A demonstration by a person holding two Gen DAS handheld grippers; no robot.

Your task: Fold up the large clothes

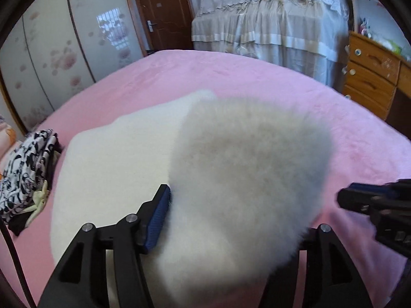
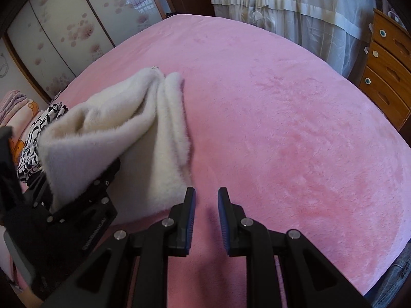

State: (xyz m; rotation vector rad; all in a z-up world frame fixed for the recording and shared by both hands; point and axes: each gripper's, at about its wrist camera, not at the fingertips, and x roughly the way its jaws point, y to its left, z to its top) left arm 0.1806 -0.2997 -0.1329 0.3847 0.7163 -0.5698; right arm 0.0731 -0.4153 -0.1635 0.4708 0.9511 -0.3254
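A white fluffy garment [image 1: 123, 159] lies on the pink bed [image 1: 257, 82]. My left gripper [image 1: 231, 215] is shut on a raised fold of this white fluffy garment, which fills the view and hides the right finger. In the right wrist view the white fluffy garment [image 2: 154, 118] lies at the left, with one edge lifted by my left gripper [image 2: 84, 192]. My right gripper [image 2: 206, 205] is open and empty, just above the pink bed [image 2: 282, 128], to the right of the garment's near edge. It also shows in the left wrist view [image 1: 372, 202].
A black-and-white patterned cloth pile [image 1: 25, 174] lies at the bed's left edge. A wardrobe with floral sliding doors [image 1: 59, 51] stands at the left, a covered bed [image 1: 269, 25] behind, a wooden dresser [image 1: 372, 77] at the right.
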